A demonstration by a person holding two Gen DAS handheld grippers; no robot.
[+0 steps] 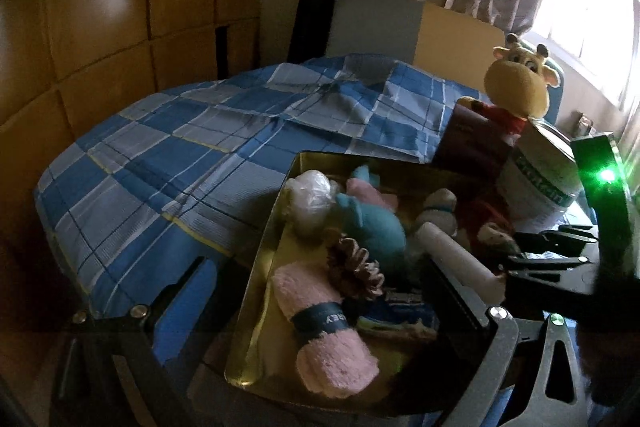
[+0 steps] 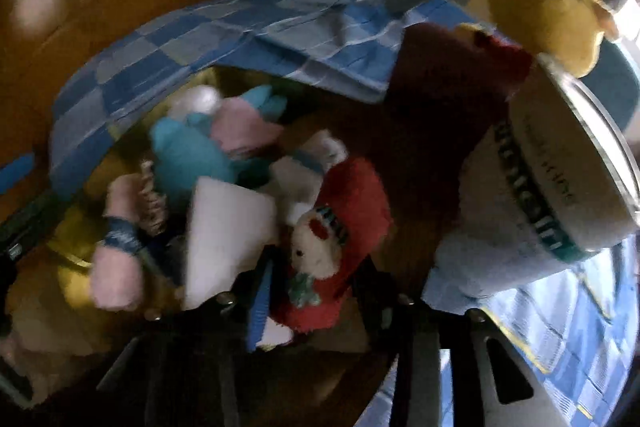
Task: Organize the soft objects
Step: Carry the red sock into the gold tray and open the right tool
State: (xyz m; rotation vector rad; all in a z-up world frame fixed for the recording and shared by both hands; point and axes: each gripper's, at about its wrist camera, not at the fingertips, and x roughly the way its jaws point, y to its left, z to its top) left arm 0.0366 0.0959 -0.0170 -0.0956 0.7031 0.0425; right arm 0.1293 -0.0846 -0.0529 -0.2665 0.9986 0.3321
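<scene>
Left wrist view, nearest: the left gripper (image 1: 320, 311) is seen with its two fingers spread wide to either side of the gold tin (image 1: 256, 267); nothing is held between them.
Tin contents, front: a pink rolled sock (image 1: 320, 331) with a dark band is laid along the tin's near left side, with a brown scrunchie (image 1: 356, 267) just behind it.
Tin contents, middle: a teal plush (image 1: 376, 223) is set in the centre, and a white foam piece (image 1: 456, 255) is laid at its right.
Tin contents, back: a white bundle in clear wrap (image 1: 312, 195) is lodged in the far left corner.
Right gripper: the right gripper (image 2: 308, 279) is seen closed around a red plush with a white face (image 2: 332, 239), held over the right part of the tin; in the left wrist view its dark body is seen at the tin's right edge.
Beside the tin: a white round canister (image 1: 540, 179) with a green band is stood just right of the tin, near a dark red box (image 1: 476, 143).
Further back: a yellow giraffe plush (image 1: 516, 83) is propped behind the canister.
Surface: everything is borne by a bed under a blue checked cover (image 1: 180, 147).
Farthest: wooden wardrobe panels (image 1: 100, 7) are seen at the left.
</scene>
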